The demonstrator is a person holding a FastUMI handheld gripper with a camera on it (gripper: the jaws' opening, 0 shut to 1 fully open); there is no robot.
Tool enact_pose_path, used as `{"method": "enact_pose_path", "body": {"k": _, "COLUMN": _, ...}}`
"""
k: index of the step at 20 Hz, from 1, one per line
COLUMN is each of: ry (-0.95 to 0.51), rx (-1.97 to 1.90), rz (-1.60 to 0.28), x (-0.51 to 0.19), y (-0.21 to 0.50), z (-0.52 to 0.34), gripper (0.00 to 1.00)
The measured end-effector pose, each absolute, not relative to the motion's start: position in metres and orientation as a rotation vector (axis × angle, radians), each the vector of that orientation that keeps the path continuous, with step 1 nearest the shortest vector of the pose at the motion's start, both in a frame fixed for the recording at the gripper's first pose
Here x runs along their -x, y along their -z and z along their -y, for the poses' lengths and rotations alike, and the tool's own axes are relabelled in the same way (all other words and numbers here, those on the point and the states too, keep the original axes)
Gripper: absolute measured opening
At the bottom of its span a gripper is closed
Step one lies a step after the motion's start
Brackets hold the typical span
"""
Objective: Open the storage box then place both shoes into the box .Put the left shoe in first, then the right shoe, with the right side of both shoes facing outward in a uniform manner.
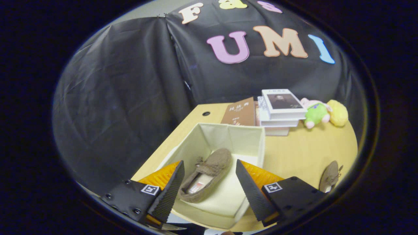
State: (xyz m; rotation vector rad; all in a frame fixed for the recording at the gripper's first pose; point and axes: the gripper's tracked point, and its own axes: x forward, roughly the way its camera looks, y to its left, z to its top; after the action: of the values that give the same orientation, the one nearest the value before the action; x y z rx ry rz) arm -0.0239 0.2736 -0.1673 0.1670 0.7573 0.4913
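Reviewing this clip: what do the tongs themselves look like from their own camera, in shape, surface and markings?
The tongs have two flat, wedge-shaped fingers with a finely ribbed gripping texture. Each is mounted on a black block with small screws, and each block carries a square white-bordered marker tag. Orange ribbed parts sit behind the fingers.

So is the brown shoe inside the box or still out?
One brown shoe is inside: it lies on the open box's floor, seen between the open gripper fingers. The other shoe is out, on the table.
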Motion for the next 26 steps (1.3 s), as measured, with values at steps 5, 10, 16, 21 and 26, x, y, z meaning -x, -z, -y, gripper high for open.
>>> {"method": "enact_pose_path", "body": {"k": 5, "ry": -0.362, "rx": -0.131, "rz": -0.709, "x": 0.013, "y": 0.164, "z": -0.179, "gripper": 1.00}}
{"method": "enact_pose_path", "body": {"k": 10, "ry": -0.257, "rx": -0.051, "rz": -0.672, "x": 0.014, "y": 0.169, "z": -0.099, "gripper": 1.00}}
{"method": "enact_pose_path", "body": {"k": 16, "ry": -0.161, "rx": 0.020, "rz": -0.694, "x": 0.024, "y": 0.194, "z": -0.017, "gripper": 1.00}}
{"method": "enact_pose_path", "body": {"k": 21, "ry": -0.085, "rx": 0.091, "rz": -0.753, "x": 0.041, "y": 0.232, "z": 0.048, "gripper": 1.00}}
{"method": "enact_pose_path", "body": {"k": 26, "ry": -0.052, "rx": 0.116, "rz": -0.841, "x": 0.056, "y": 0.276, "z": 0.088, "gripper": 1.00}}
